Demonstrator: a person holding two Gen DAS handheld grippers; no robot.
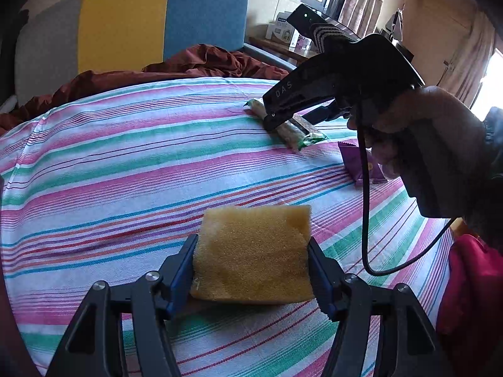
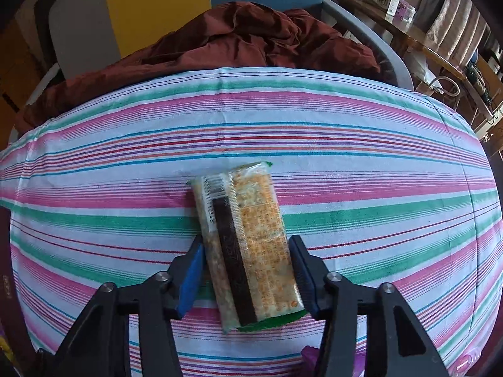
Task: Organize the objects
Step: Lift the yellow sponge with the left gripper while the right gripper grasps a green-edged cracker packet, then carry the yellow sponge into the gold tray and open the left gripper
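On striped cloth [image 2: 94, 163], L gripper [image 1: 251, 270] clamps sponge [image 1: 251, 251] while R gripper [image 2: 245, 270] straddles snack pack [image 2: 248, 251], pad contact unclear; slick wrapper could slip

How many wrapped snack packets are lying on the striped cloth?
2. A clear cracker packet lies between the right gripper fingers. A purple packet lies nearer, partly hidden behind the hand. More may be hidden.
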